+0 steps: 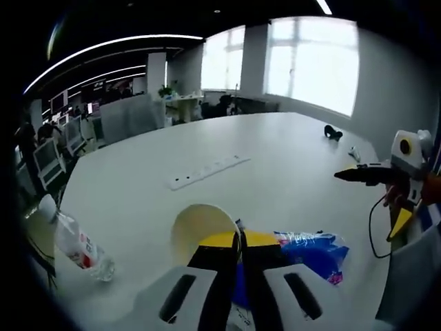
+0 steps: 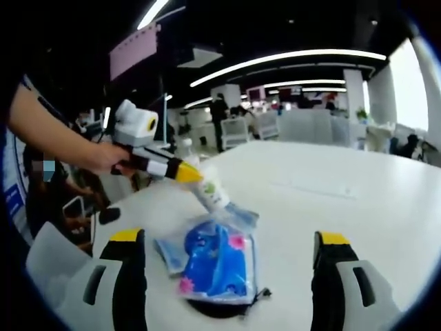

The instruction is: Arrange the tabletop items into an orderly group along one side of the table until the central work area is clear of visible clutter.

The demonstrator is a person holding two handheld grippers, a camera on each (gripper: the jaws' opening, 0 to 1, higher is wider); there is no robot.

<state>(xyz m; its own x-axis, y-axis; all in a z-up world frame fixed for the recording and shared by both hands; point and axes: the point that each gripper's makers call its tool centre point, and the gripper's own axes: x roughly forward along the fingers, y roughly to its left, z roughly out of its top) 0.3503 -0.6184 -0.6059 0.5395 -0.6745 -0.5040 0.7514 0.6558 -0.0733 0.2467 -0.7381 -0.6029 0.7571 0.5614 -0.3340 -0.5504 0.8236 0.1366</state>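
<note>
A cream paper cup (image 1: pixel 198 227) lies tipped with its mouth towards the left gripper view, its rim pinched between the jaws of my left gripper (image 1: pixel 241 241), which is shut. In the right gripper view that cup (image 2: pixel 210 189) hangs tilted from the yellow tip of the left gripper (image 2: pixel 189 172), held by a person's hand. A blue printed plastic bag (image 2: pixel 215 265) lies flat on the white table (image 2: pixel 358 207), just below the cup. My right gripper (image 2: pixel 229 241) stands wide open over the bag, its jaws either side of it. The bag (image 1: pixel 318 249) also lies right of my left jaws.
A clear plastic bottle (image 1: pixel 81 248) lies near the table's left edge. A white power strip (image 1: pixel 207 171) sits mid-table, and a small black object (image 1: pixel 333 132) lies far right. The right gripper (image 1: pixel 375 193) reaches in from the right. Office chairs and desks stand beyond.
</note>
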